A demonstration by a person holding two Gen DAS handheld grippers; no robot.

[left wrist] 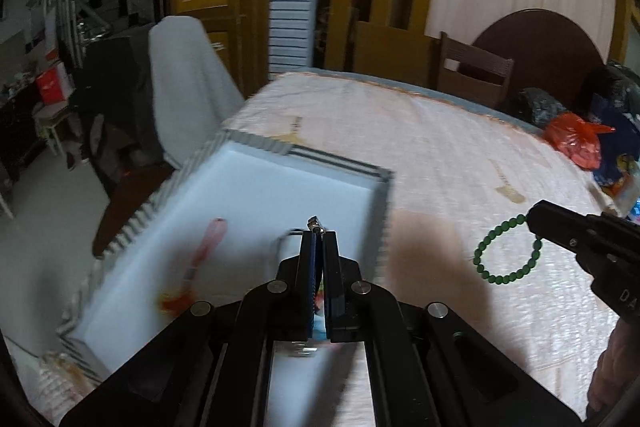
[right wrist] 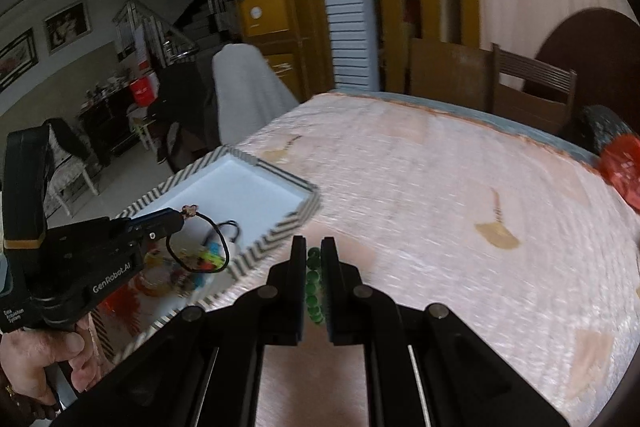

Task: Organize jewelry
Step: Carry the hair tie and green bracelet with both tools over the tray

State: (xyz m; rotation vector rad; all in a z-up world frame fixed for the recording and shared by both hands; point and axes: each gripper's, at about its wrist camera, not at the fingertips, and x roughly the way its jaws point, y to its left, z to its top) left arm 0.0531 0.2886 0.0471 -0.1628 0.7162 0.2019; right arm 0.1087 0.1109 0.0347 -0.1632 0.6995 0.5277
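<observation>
My left gripper (left wrist: 319, 234) is shut on a black cord bracelet (left wrist: 314, 223) with a small metal charm and holds it above the white tray (left wrist: 240, 143) with the zigzag rim. The right wrist view shows that cord bracelet (right wrist: 200, 251) hanging as a loop from the left gripper (right wrist: 179, 221) over the tray (right wrist: 280, 233). My right gripper (right wrist: 314, 242) is shut on a green bead bracelet (right wrist: 314, 287), above the pink tablecloth just right of the tray. In the left wrist view the green bracelet (left wrist: 506, 257) dangles from the right gripper (left wrist: 531, 221). A pink piece with a red tassel (left wrist: 204, 251) lies in the tray.
Several small colourful items (right wrist: 200, 261) lie in the tray's near end. A pink cloth covers the table (left wrist: 460, 155). A red plastic bag (left wrist: 576, 139) and dark bundles (left wrist: 540, 107) sit at its far right edge. A wooden chair (left wrist: 472, 71) stands behind, a cloth-draped chair (left wrist: 184, 75) to the left.
</observation>
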